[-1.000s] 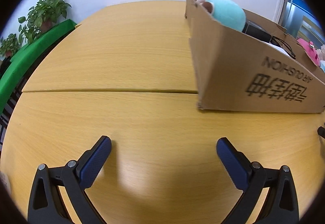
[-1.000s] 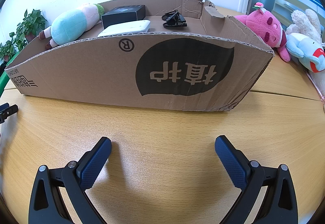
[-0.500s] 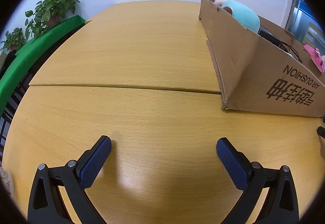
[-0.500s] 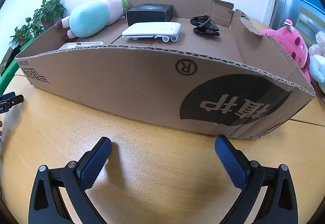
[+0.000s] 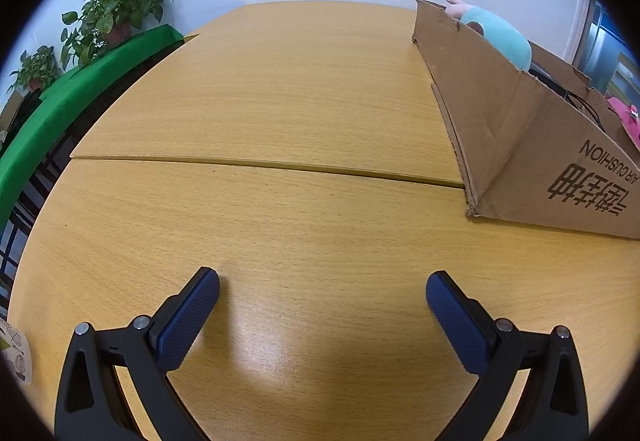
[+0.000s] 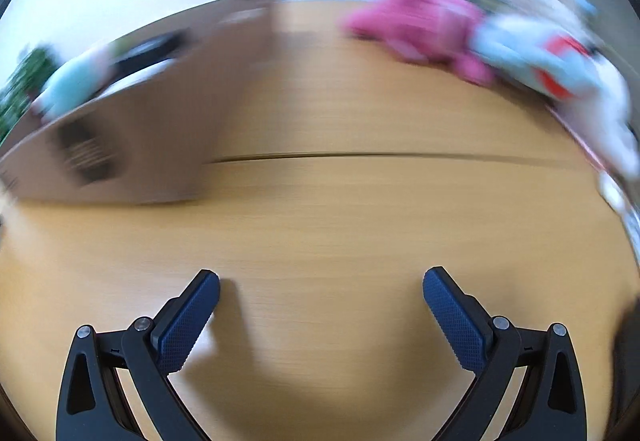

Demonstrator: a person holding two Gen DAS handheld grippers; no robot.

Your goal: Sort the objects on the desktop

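Observation:
A brown cardboard box [image 5: 520, 145] stands on the wooden table at the right of the left wrist view, with a teal plush toy [image 5: 500, 37] showing over its rim. My left gripper [image 5: 322, 293] is open over bare tabletop, left of the box. The right wrist view is motion-blurred: the cardboard box [image 6: 120, 145] lies at the left, and a pink plush toy [image 6: 420, 25] and a light-blue and white plush toy [image 6: 552, 65] lie on the table at the far right. My right gripper [image 6: 320, 291] is open above bare wood, holding nothing.
Potted plants [image 5: 116, 13] and a green ledge [image 5: 80, 97] border the table's left side. A seam [image 5: 280, 163] runs across the tabletop between two panels. The box holds dark and white items, blurred in the right wrist view.
The right gripper has swung sharply to the right, so the box slid to the left and the plush toys came to the centre-right. The left view has drifted left, the box shifting rightward.

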